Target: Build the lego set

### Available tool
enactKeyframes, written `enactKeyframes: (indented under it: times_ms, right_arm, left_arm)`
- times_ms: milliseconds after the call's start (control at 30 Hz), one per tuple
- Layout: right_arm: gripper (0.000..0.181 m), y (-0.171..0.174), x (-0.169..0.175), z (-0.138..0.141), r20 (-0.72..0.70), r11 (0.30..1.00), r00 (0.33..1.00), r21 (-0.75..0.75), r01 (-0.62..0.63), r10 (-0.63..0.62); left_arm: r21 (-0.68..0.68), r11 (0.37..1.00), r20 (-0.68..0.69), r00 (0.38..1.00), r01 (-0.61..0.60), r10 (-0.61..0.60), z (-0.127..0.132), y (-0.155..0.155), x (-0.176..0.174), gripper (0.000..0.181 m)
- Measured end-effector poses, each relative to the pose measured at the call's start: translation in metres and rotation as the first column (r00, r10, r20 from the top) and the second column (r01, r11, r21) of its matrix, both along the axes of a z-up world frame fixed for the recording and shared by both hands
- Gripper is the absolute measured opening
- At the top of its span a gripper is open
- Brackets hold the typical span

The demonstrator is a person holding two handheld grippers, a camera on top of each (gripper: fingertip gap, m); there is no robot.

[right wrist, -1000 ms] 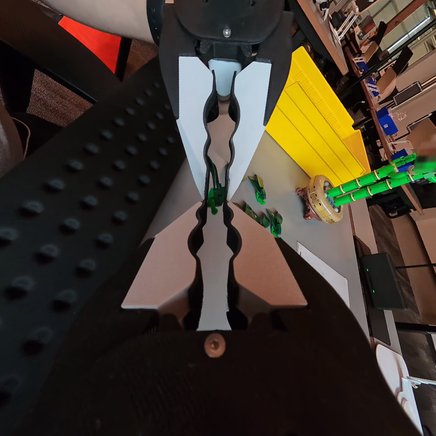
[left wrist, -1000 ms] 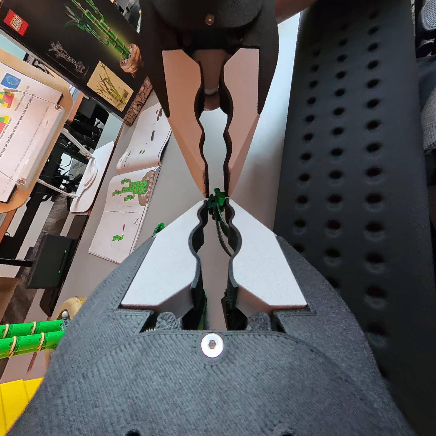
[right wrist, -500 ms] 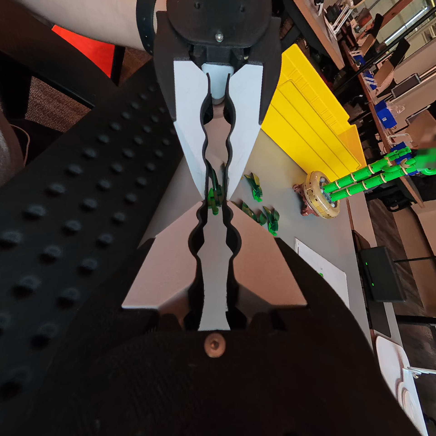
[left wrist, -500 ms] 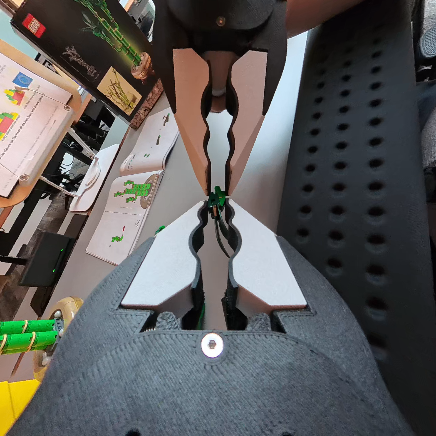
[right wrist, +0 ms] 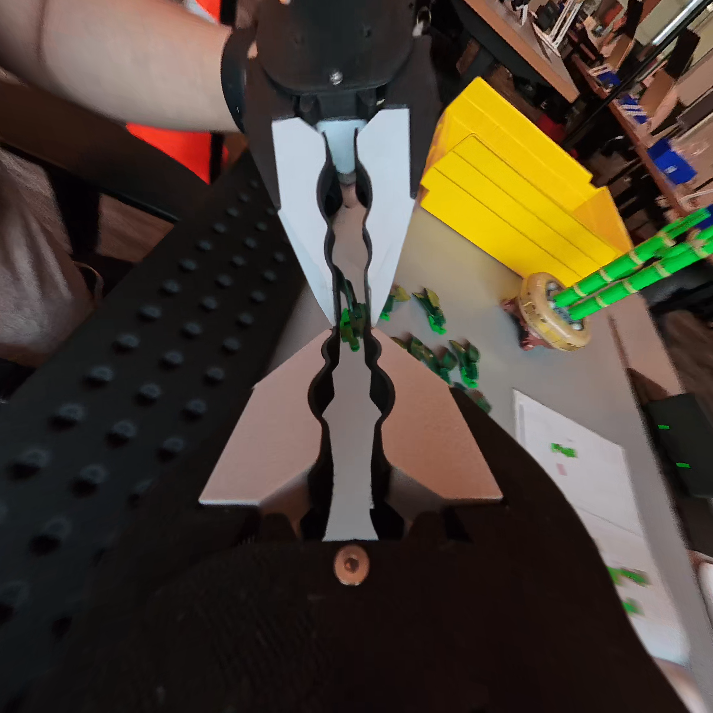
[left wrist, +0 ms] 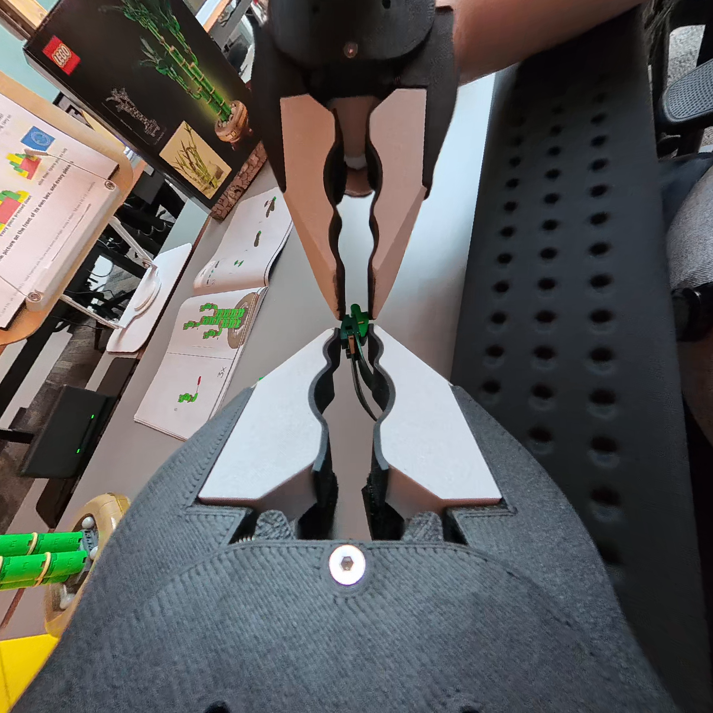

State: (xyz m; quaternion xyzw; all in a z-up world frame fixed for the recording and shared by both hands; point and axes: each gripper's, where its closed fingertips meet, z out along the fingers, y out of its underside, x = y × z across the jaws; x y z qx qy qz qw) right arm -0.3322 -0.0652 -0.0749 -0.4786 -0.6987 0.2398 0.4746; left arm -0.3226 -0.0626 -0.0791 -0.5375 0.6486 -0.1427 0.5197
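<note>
Crowding grey table (right wrist: 482, 277): yellow bins (right wrist: 513, 200), booklet (left wrist: 216, 339).

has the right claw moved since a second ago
Yes. In the left wrist view the right claw has pulled slightly away, its body now sitting higher against the black set box, with its tips still at the green piece.

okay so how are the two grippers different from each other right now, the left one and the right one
The left gripper has pale grey-white fingers; the right gripper has tan-pink fingers. The left holds the dark green leaf end of the small green lego piece, its thin stem trailing back between the fingers; the right pinches the brighter green end. Both are shut on that piece, tip to tip above the grey table.
</note>
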Motion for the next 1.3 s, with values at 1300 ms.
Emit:
enactKeyframes:
  times_ms: [1300]
  right_arm:
    - [0.006, -0.006, -0.002, 0.014, -0.143, 0.100, 0.990, -0.984, -0.144, 0.019]
  left_arm:
    - [0.004, 0.999, 0.076, 0.996, 0.050, -0.050, 0.018, -0.002, -0.001, 0.011]
